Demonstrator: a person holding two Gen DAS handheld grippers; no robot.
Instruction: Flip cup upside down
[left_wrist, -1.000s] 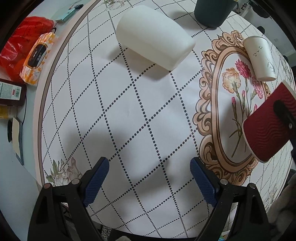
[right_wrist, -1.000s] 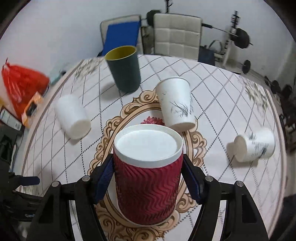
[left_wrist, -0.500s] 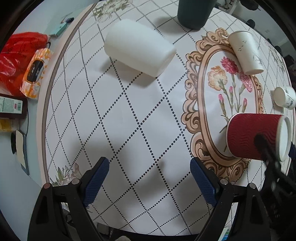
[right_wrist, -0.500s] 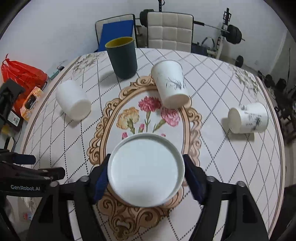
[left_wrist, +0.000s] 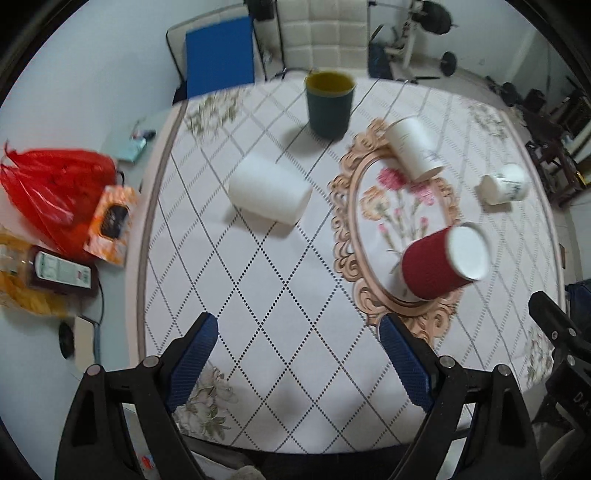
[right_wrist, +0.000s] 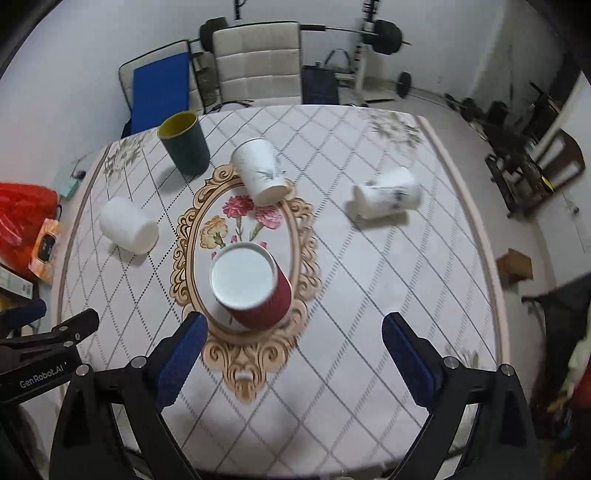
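Standing upside down on the floral oval of the tablecloth (right_wrist: 369, 277), one red ribbed cup (right_wrist: 255, 291) shows its white base, free of the right gripper (right_wrist: 291, 354), whose jaws are wide apart. Five cups show: this one, an upright dark green cup (right_wrist: 184, 147), and three white ones lying down (right_wrist: 127, 225) (right_wrist: 260, 175) (right_wrist: 388, 192). The left gripper (left_wrist: 299, 362) gapes empty; the cup's rim is hidden beneath it, and motion blurs the left-side clutter.

We found bare tablecloth (right_wrist: 332, 369) open between us and the red cup (right_wrist: 255, 291), which stood inverted on the medallion. Beyond it, the tipped printed paper cup (right_wrist: 260, 175) and green cup (right_wrist: 184, 147) blocked the far side; a fallen white cup (right_wrist: 127, 225) lay left, another printed paper cup (right_wrist: 388, 192) right.
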